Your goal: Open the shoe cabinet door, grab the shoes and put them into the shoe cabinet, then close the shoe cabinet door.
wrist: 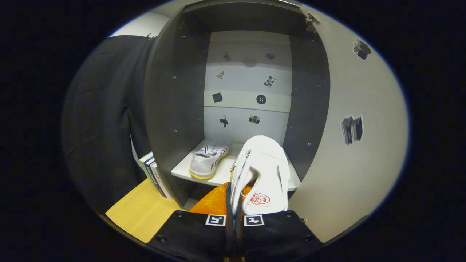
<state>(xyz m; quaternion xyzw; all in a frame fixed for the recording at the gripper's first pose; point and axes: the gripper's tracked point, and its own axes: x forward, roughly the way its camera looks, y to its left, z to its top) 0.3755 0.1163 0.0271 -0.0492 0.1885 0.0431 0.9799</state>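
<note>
My hand-held gripper (233,203) was clamped on a white canvas-looking shoe (264,171) with a smooth rubbery sole. The shoe cabinet (171,109) looked like matt dark laminate, its shelf (222,174) smooth white. Beside the cabinet, the surface (145,211) showed pale wood grain.

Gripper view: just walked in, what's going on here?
The handheld gripper is shut on a white shoe, pinching its side wall, and holds it at the front of the open shoe cabinet. The other shoe of the pair already sits on the white shelf inside, to the left. The cabinet door is swung open on the right. Some books stand outside the cabinet's left wall. The held shoe is not yet set down, and the door is not yet closed.
</note>
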